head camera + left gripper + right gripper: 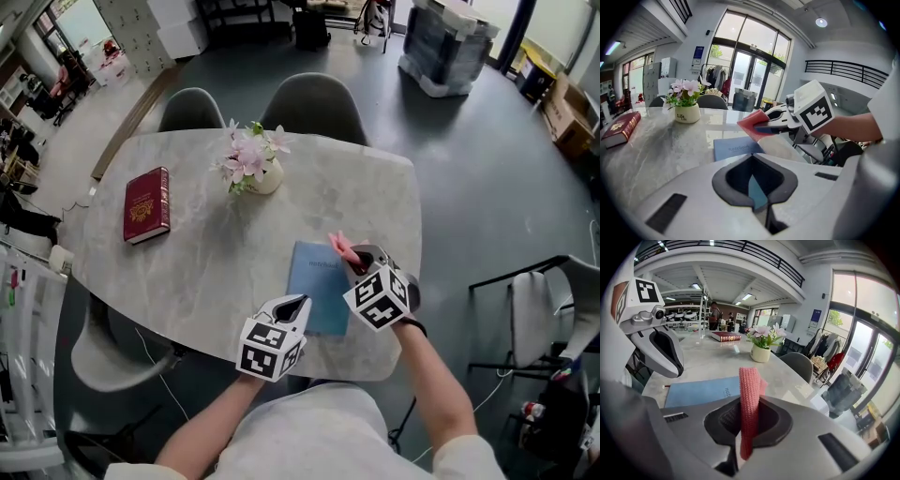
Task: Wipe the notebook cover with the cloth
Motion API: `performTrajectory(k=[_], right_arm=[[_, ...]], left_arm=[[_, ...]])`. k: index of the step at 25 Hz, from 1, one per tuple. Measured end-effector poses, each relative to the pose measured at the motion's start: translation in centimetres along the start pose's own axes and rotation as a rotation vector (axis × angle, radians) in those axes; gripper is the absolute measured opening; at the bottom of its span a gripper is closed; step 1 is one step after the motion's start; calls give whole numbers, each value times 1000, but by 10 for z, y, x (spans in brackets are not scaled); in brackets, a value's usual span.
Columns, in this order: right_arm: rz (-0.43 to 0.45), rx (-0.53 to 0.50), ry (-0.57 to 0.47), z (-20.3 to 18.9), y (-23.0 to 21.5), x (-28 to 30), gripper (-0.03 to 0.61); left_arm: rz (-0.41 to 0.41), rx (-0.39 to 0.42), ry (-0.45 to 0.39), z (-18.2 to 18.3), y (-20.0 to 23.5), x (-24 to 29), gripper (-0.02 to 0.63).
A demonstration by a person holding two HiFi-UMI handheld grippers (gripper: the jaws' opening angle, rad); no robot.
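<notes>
"Fingers [774, 423] of the right gripper [359, 262]: pressed together on the pink cloth [750, 399]. A knitted fold stands up between them."

"Noted. And the left gripper [296, 307]?"

"Its fingers [726, 180] are closed on each other with nothing pinched. Only a sliver of blue shows through the hollow between the pads."

"That blue is the notebook [317, 286]?"

"Yes. It lies flat on the table [206, 272] at the 6 o'clock edge, nearest the person. The left gripper sits over its 7 o'clock corner, but I cannot tell whether it touches. The cloth is at its 1 o'clock corner."

"Is the cloth on the cover?"

"Apart, by my reading. In the left gripper view it hangs above the table, just beside the notebook's far end."

"So which step is this?"

"Judgement: cloth in hand and brought to the start point, wiping not yet begun."

"What does the next move call for?"

"Lower the cloth until it lies on the cover, then stroke from 1 o'clock toward 7. The light notebook may slide, so the left gripper probably needs to press its corner down."

"Anything else on the table?"

"A red book [147, 204] at 10 o'clock and a flower pot [253, 173] at 12, both well apart from the work."
</notes>
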State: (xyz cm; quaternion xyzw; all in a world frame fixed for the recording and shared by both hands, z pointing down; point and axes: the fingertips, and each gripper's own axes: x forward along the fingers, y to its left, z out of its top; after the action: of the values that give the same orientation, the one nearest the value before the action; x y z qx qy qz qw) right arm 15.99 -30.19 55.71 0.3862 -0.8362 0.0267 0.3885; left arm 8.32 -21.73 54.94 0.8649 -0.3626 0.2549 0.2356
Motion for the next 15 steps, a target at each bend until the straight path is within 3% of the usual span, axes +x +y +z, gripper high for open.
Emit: performTrajectory(k=[6, 10, 15], right_arm=[[37, -76, 60, -10, 8, 24, 15], [61, -77, 90, -19, 18, 31, 15], [66, -68, 121, -24, 29, 32, 15]], left_arm=[[-3, -22, 18, -7, 8, 7, 6], [-20, -60, 52, -15, 13, 9, 6], [-19, -69, 37, -15, 16, 0, 6]])
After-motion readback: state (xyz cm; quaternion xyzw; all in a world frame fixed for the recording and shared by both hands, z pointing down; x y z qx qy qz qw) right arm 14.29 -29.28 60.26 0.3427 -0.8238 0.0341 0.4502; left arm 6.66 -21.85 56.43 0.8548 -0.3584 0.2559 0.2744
